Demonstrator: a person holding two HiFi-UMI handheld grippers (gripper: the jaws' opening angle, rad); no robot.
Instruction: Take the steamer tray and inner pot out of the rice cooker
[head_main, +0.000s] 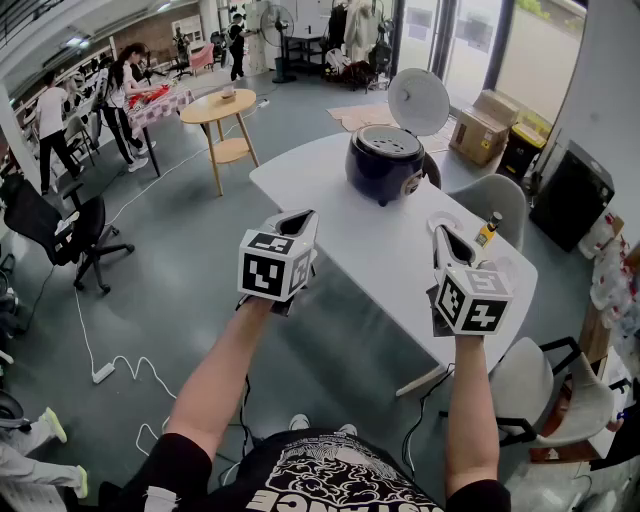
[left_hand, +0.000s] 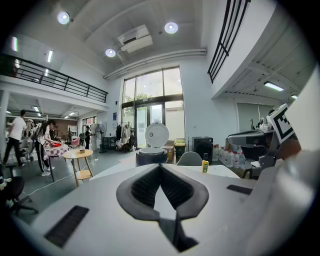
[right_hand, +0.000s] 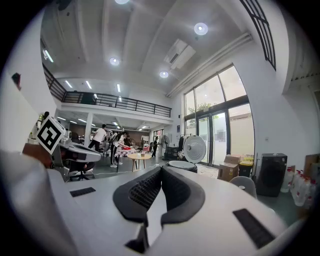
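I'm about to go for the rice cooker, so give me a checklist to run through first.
1. Lid up: ok.
2. Cooker upright on table: ok.
3. Left gripper empty: ok. Jaws open for a grasp: not ok, shut.
4. Right gripper empty: ok. Jaws open: not ok, shut.
5. Bottle clear of cooker: ok, it stands apart to the right.
6. Tray and pot seated inside: cannot tell.
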